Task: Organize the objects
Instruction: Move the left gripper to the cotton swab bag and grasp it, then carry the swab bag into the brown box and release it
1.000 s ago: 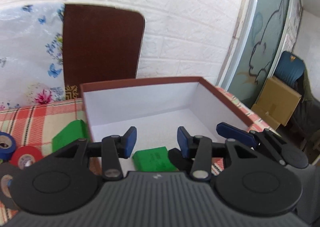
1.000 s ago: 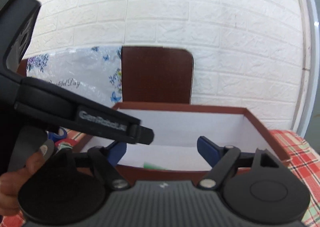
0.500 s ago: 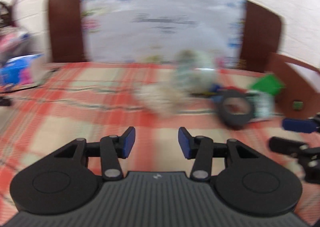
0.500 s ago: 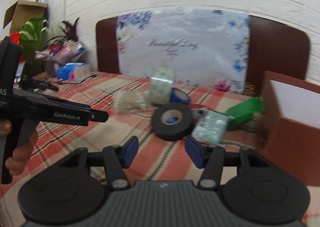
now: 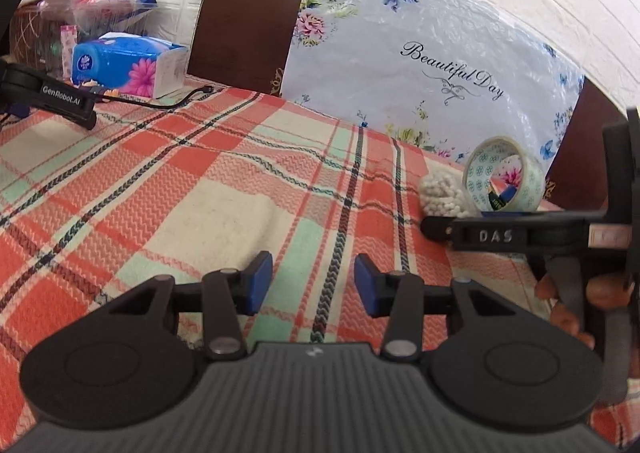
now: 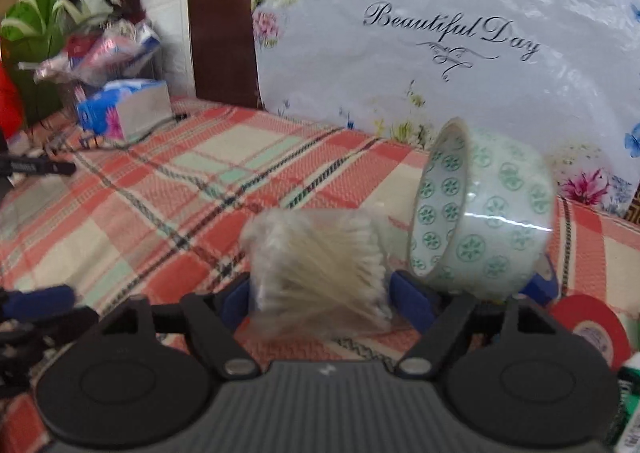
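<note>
A clear pack of cotton swabs [image 6: 320, 269] lies on the plaid tablecloth between the open fingers of my right gripper [image 6: 320, 305]; I cannot tell whether the pads touch it. A clear tape roll with green dots [image 6: 484, 213] stands on edge just right of it. A red tape roll [image 6: 592, 329] lies at the right edge. In the left wrist view my left gripper [image 5: 308, 285] is open and empty over bare cloth. There the swabs [image 5: 440, 193] and the dotted tape roll [image 5: 504, 181] sit far right, behind the right gripper's body [image 5: 520, 233].
A floral "Beautiful Day" board [image 5: 420, 53] leans on brown chair backs [image 5: 248, 9] behind the table. A blue tissue box [image 5: 128, 65], a black cable [image 5: 160, 101], wrapped packets and a plant stand at the far left. A green-white pack [image 6: 630, 405] pokes in at the right.
Both grippers have swung left away from the brown box, which has left both views. My right gripper has moved in around the cotton swabs. My left gripper now faces bare cloth.
</note>
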`<state>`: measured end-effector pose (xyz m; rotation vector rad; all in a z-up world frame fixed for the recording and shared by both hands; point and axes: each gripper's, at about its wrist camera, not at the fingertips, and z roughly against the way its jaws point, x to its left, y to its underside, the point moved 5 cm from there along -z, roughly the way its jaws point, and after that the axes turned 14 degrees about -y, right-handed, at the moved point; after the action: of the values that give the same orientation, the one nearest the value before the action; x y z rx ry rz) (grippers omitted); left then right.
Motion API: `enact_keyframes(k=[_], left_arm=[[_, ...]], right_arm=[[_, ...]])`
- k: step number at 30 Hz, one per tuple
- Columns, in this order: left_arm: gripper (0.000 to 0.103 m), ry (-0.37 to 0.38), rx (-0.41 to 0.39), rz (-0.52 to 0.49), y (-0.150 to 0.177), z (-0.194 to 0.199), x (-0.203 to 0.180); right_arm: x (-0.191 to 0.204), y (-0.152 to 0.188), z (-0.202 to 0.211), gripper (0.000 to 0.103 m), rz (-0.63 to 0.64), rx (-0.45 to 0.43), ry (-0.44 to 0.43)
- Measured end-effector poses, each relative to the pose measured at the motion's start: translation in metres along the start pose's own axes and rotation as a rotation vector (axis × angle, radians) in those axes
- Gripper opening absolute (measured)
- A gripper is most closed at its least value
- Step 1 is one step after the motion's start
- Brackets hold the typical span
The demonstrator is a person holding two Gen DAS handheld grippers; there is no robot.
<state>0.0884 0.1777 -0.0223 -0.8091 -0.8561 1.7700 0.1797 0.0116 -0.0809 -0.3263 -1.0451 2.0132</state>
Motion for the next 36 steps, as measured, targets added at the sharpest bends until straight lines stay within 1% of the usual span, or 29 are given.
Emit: enact_keyframes(k=[1, 3, 5, 7, 11, 12, 14, 15, 17, 19, 20, 22, 23, 25, 27, 29, 30, 31, 33, 34, 36], left_arm=[[0.047, 0.006, 0.001, 0.008, -0.001, -0.001, 0.0], [0.048, 0.011, -0.003, 0.01, 0.002, 0.002, 0.004], [0.048, 0.01, -0.003, 0.012, 0.002, 0.003, 0.004], [0.048, 0.012, -0.001, 0.015, 0.002, 0.004, 0.004], [0.049, 0.001, 0.001, -0.019, 0.004, 0.007, -0.001], [0.05, -0.001, 0.004, -0.044, 0.005, 0.009, -0.005], [0.05, 0.021, 0.019, -0.117, 0.009, 0.015, -0.022], [0.05, 0.057, 0.04, -0.133, 0.013, 0.02, -0.034], [0.05, 0.185, 0.1, -0.136, 0.022, 0.036, -0.065], [0.05, 0.321, 0.144, -0.16, 0.03, 0.057, -0.106], [0.051, 0.389, 0.162, -0.183, 0.035, 0.069, -0.13], [0.052, 0.515, 0.199, -0.249, 0.046, 0.092, -0.172], [0.052, 0.564, 0.219, -0.299, 0.053, 0.103, -0.193], [0.053, 0.615, 0.244, -0.394, 0.066, 0.117, -0.224], [0.06, 0.619, 0.246, -0.456, 0.076, 0.125, -0.243], [0.067, 0.572, 0.243, -0.486, 0.082, 0.124, -0.248], [0.069, 0.553, 0.243, -0.487, 0.083, 0.123, -0.247], [0.07, 0.544, 0.254, -0.483, 0.085, 0.122, -0.244], [0.071, 0.539, 0.299, -0.452, 0.087, 0.116, -0.238], [0.071, 0.546, 0.323, -0.443, 0.089, 0.115, -0.237], [0.069, 0.548, 0.357, -0.457, 0.097, 0.114, -0.24]], right_arm=[[0.004, 0.001, 0.002, 0.066, 0.011, -0.007, -0.005], [0.011, 0.006, 0.01, 0.06, 0.022, 0.003, -0.024], [0.023, 0.016, 0.024, 0.058, 0.071, 0.019, -0.016], [0.033, 0.035, 0.045, 0.058, 0.096, 0.034, -0.035], [0.035, 0.085, 0.114, 0.058, 0.161, 0.05, -0.039], [0.03, 0.097, 0.134, 0.058, 0.157, 0.049, -0.025], [0.013, 0.121, 0.175, 0.059, 0.116, 0.044, 0.028], [0.005, 0.134, 0.195, 0.059, 0.099, 0.039, 0.063], [-0.008, 0.155, 0.229, 0.061, 0.09, 0.03, 0.143], [-0.024, 0.174, 0.259, 0.072, 0.037, 0.021, 0.189], [-0.031, 0.181, 0.272, 0.082, -0.006, 0.007, 0.2], [-0.04, 0.192, 0.292, 0.083, -0.081, -0.024, 0.19], [-0.045, 0.197, 0.3, 0.083, -0.103, -0.034, 0.183], [-0.046, 0.204, 0.307, 0.082, -0.13, -0.049, 0.176], [-0.046, 0.208, 0.309, 0.081, -0.158, -0.059, 0.15], [-0.04, 0.209, 0.309, 0.081, -0.159, -0.075, 0.135], [-0.038, 0.207, 0.308, 0.08, -0.149, -0.083, 0.134], [-0.035, 0.205, 0.308, 0.08, -0.139, -0.091, 0.129], [-0.033, 0.199, 0.305, 0.08, -0.118, -0.103, 0.11], [-0.03, 0.197, 0.302, 0.08, -0.107, -0.099, 0.102], [-0.031, 0.192, 0.29, 0.075, -0.09, -0.067, 0.098]])
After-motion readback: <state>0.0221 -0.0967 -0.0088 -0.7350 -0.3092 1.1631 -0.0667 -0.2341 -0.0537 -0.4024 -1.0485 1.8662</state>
